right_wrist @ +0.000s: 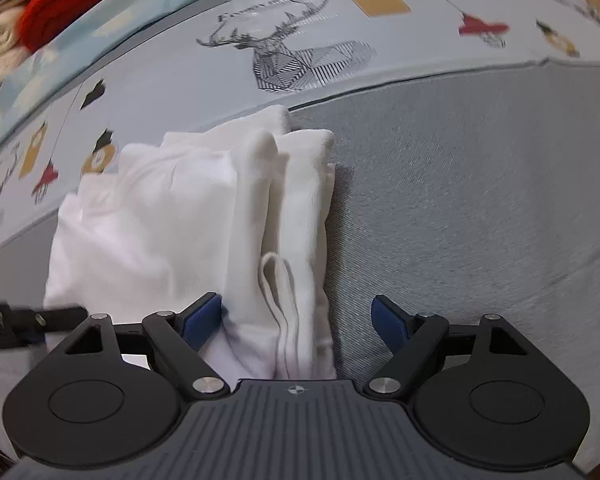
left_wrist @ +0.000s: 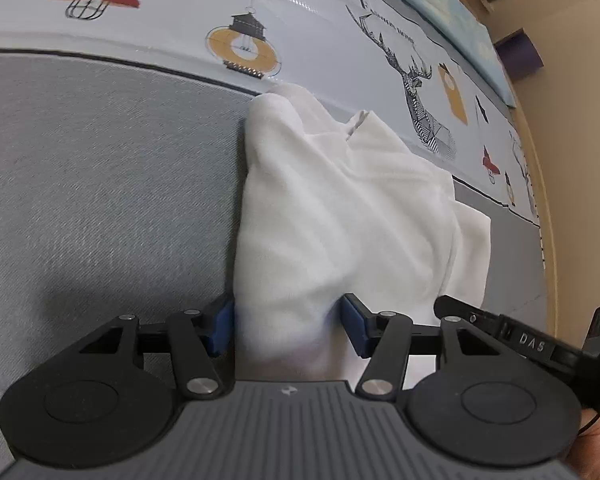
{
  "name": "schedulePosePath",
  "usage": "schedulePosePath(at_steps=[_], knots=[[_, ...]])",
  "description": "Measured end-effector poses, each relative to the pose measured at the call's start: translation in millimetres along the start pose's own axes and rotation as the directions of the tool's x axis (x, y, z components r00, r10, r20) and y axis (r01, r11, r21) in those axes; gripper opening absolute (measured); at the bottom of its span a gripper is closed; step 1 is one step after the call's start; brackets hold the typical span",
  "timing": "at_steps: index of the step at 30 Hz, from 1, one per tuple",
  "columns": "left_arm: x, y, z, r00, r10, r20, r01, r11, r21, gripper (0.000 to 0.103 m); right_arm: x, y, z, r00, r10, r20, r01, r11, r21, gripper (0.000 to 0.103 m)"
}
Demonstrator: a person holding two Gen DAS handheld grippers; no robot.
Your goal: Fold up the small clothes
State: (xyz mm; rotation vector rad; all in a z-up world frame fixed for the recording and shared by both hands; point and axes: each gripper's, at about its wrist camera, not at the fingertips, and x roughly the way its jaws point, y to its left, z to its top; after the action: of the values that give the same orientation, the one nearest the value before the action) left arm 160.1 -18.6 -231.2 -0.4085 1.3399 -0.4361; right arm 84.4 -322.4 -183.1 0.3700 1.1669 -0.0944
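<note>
A white garment [left_wrist: 340, 216], folded into a long bundle, lies on a grey fabric surface [left_wrist: 100, 180] that I take to be a mattress or padded worktop; which of the two cannot be told. In the left wrist view the garment runs from the lower centre of the frame up toward the centre, its far end reaching the dark piping where the grey cloth meets a pale printed sheet [left_wrist: 320, 20] bearing lamp and deer motifs. The left gripper [left_wrist: 286, 330] sits at the bottom centre of that frame with its blue pads spread apart; the near end of the garment lies between them, the left pad at the cloth's edge and the right pad resting against a fold, with no visible pinch, so it reads as released. At the lower right of that frame the black tip of the other gripper shows over the garment. In the right wrist view the right gripper [right_wrist: 298, 326] is at the bottom centre, its jaws standing wide; the garment's rolled right edge and a loop of hem [right_wrist: 278, 280] lie between the pads, nearer the left one, while the right pad stands clear over bare grey cloth. It grips nothing. A red item [right_wrist: 60, 4] and pale blue cloth [right_wrist: 100, 28] lie at the upper left, blurred.
</note>
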Motion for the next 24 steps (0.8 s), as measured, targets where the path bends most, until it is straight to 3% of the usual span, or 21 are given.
schedulePosePath(at_steps=[1,3,5,7,9,11,13,15,17,19,21,24], knots=[[1,0,2,1.0,-0.002,0.004,0.002,1.0,0.005,0.061,3,0,2,1.0,0.006,-0.004,-0.006,1.0,0.024,0.081],[1,1,4,1.0,-0.004,0.014,0.004,1.0,0.01,0.055,6,1,2,0.999,0.035,-0.005,-0.035,0.998,0.058,0.063],[-1,6,6,1.0,-0.006,0.03,0.005,1.0,0.024,0.037,8,10,2,0.999,0.047,0.0,-0.047,0.997,0.067,0.056],[-9,6,10,0.998,-0.013,0.059,0.009,0.999,0.052,0.03,8,19,1,0.999,0.039,0.012,-0.04,0.999,0.037,0.045],[-30,5,16,0.991,0.031,0.133,-0.044,0.994,0.095,0.029,5,27,2,0.997,0.063,0.037,-0.064,0.997,0.032,0.031],[-55,11,21,0.977,0.056,0.204,-0.081,0.99,0.115,0.029,0,35,4,0.987,0.145,0.067,-0.148,0.988,0.044,0.026],[-81,27,25,0.966,0.047,0.253,-0.074,0.992,0.098,0.03,-6,56,4,0.971,0.216,0.108,-0.216,0.976,-0.012,0.026],[-103,49,29,0.957,0.039,0.288,-0.058,0.997,0.056,0.037,-10,77,3,0.951,0.269,0.15,-0.261,0.963,-0.066,0.026],[-123,71,30,0.938,0.083,0.336,-0.086,0.996,-0.005,0.047,-12,92,4,0.933,0.315,0.173,-0.307,0.949,-0.074,0.03],[-138,90,30,0.928,0.111,0.354,-0.1,0.994,-0.049,0.048,-11,105,2,0.944,0.271,0.187,-0.258,0.962,-0.09,0.032],[-143,102,28,0.942,0.091,0.323,-0.078,0.996,-0.053,0.048,-13,112,1,0.959,0.184,0.216,-0.167,0.981,-0.095,0.036],[-135,94,21,0.966,0.086,0.245,-0.099,0.994,0.04,0.048,-20,115,0,0.955,0.183,0.235,-0.16,0.98,-0.116,0.037]])
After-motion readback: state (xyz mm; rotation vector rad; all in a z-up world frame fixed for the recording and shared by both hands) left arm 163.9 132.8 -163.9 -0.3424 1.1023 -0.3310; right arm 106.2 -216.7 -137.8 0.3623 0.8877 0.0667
